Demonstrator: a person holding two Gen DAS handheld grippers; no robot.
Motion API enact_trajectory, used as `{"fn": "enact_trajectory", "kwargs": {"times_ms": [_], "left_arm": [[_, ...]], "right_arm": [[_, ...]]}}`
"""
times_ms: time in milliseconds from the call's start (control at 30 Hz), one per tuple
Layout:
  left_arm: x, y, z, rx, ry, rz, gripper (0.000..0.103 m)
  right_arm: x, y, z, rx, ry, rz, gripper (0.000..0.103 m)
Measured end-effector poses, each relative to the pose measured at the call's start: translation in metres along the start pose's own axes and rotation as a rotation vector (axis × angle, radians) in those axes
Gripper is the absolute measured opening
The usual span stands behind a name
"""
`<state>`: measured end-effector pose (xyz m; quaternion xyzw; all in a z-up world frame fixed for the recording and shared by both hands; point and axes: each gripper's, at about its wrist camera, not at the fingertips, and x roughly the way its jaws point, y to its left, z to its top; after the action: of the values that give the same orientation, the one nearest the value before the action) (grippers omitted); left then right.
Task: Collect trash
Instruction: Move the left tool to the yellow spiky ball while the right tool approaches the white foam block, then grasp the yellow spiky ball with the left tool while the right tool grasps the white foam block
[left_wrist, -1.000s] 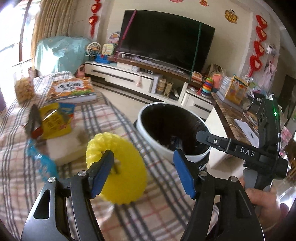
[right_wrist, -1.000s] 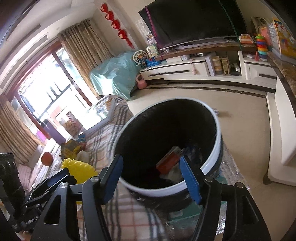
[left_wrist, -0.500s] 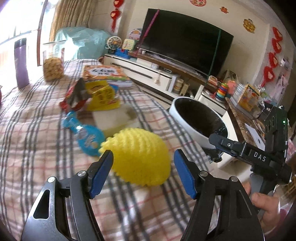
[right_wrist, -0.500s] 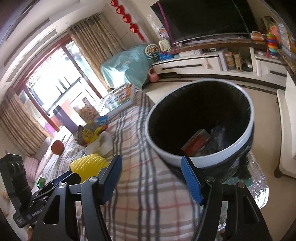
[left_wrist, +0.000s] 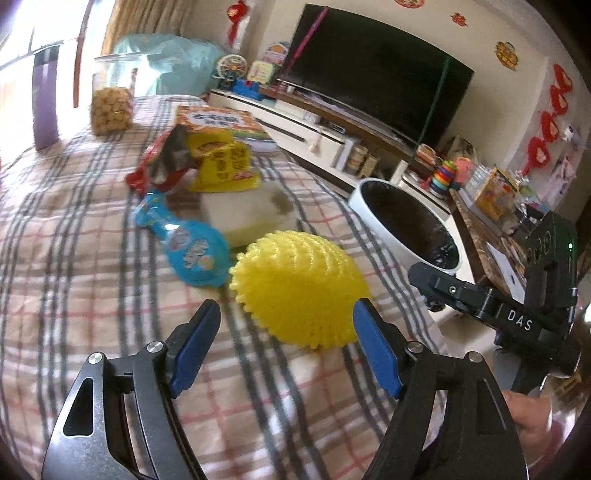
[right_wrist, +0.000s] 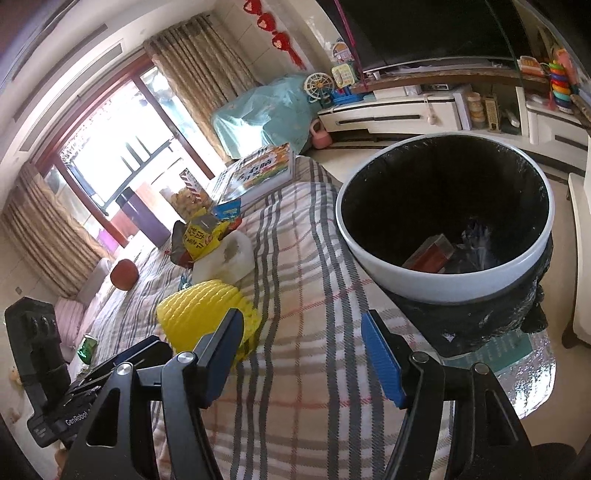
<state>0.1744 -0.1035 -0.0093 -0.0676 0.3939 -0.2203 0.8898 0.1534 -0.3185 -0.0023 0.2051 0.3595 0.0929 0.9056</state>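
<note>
Left tool (left_wrist: 286, 345) jaws apart, just widened, nothing gripped; yellow foam mesh fruit sleeve (left_wrist: 297, 288) lies just beyond on plaid-covered bench (left_wrist: 74, 280). Right tool (right_wrist: 301, 354) apart, empty.

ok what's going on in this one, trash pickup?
Yes, a person with a handheld gripper in each hand is clearing litter off a plaid-covered table. The left gripper has just been opening its jaws, and the yellow foam fruit net sits on the cloth between them, not pinched. The right gripper is open and empty beside the black-lined trash bin, which already holds some rubbish. A blue wrapper and a yellow snack bag wait further back.
</note>
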Motion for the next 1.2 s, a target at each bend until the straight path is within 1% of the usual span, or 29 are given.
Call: {"fn": "enact_trajectory", "kwargs": {"times_ms": [133, 200, 233, 267, 367, 500, 567, 733, 867, 967, 1033, 1100, 1167, 1200], "left_arm": [[0.013, -0.012, 0.001, 0.039, 0.014, -0.005, 0.075], [0.019, -0.016, -0.001, 0.053, 0.022, -0.031, 0.053], [0.023, -0.018, -0.002, 0.063, 0.035, -0.037, 0.035], [0.024, -0.019, -0.003, 0.068, 0.038, -0.035, 0.024], [0.021, -0.015, -0.004, 0.064, 0.028, -0.046, 0.016], [0.004, 0.0, -0.007, 0.034, 0.004, -0.033, 0.013], [-0.008, 0.013, -0.011, 0.008, -0.009, -0.018, 0.013], [-0.038, 0.05, -0.018, -0.067, -0.055, 0.048, 0.013], [-0.052, 0.07, -0.019, -0.107, -0.082, 0.086, 0.013], [-0.057, 0.079, -0.02, -0.12, -0.096, 0.107, 0.013], [-0.057, 0.083, -0.022, -0.128, -0.097, 0.112, 0.013], [-0.057, 0.086, -0.022, -0.133, -0.094, 0.115, 0.013], [-0.056, 0.088, -0.023, -0.139, -0.093, 0.114, 0.013], [-0.056, 0.089, -0.022, -0.141, -0.092, 0.113, 0.013]], "right_arm": [[-0.002, -0.001, 0.002, 0.002, -0.01, -0.014, 0.068], [-0.002, -0.004, 0.002, 0.008, -0.012, -0.02, 0.068], [-0.002, -0.005, 0.002, 0.011, -0.013, -0.021, 0.068], [-0.002, -0.006, 0.002, 0.015, -0.013, -0.023, 0.068], [-0.001, -0.006, 0.002, 0.02, -0.014, -0.022, 0.068], [0.006, 0.002, 0.004, 0.006, -0.013, -0.011, 0.069], [0.01, 0.007, 0.004, -0.002, -0.008, -0.001, 0.07], [0.033, 0.028, 0.004, -0.033, 0.025, 0.029, 0.069], [0.055, 0.052, 0.005, -0.092, 0.058, 0.047, 0.069], [0.074, 0.069, 0.008, -0.151, 0.083, 0.035, 0.07], [0.087, 0.081, 0.01, -0.201, 0.099, 0.016, 0.078], [0.096, 0.089, 0.012, -0.236, 0.106, -0.002, 0.082], [0.107, 0.099, 0.014, -0.281, 0.117, -0.017, 0.083], [0.111, 0.103, 0.015, -0.298, 0.124, -0.022, 0.085]]}}
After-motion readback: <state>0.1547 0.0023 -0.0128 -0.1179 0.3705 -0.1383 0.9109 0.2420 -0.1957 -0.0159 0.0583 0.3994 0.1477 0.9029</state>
